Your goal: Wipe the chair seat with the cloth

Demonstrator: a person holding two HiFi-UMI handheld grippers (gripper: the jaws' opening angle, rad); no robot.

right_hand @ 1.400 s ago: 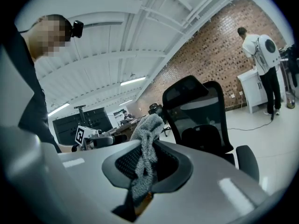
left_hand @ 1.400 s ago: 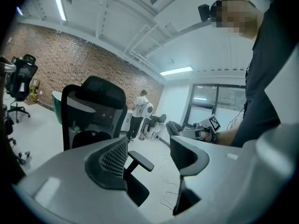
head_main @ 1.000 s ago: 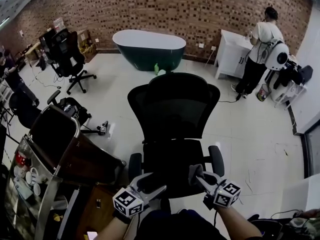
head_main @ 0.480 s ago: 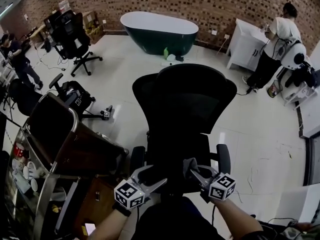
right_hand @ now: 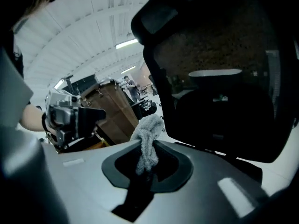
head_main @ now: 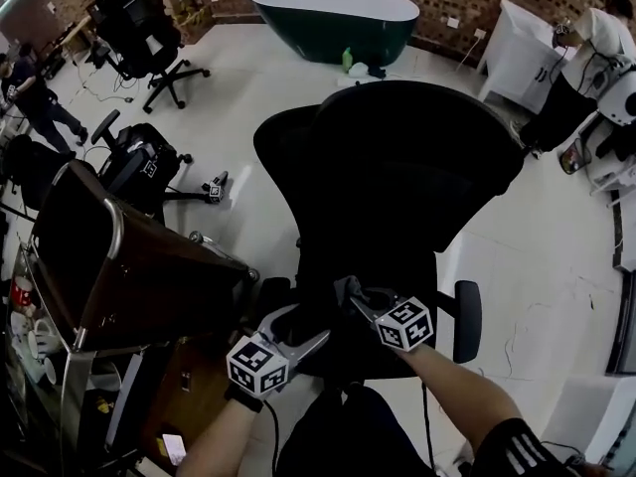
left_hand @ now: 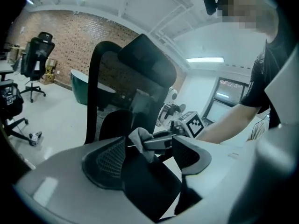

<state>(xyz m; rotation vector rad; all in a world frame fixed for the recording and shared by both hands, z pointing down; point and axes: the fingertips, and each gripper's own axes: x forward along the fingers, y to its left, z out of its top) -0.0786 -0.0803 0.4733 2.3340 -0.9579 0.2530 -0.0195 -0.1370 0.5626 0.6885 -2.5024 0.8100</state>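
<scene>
With the cloth (right_hand: pixel 147 141) clamped in the right gripper (head_main: pixel 350 294) over the seat (head_main: pixel 338 361) and the left gripper (head_main: pixel 304 337) parted, empty, wiping is judged just starting; a pressed sweep is called for next.

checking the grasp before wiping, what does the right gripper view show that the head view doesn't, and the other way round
Only the right gripper view: the right gripper shut on the grey cloth, which bunches up past the jaws, and the ceiling lights.
Only the head view: that gripper's marker cube, the person's forearms and the chair's armrest.
Both: the black chair, the open left gripper and the brown wooden cart.
</scene>
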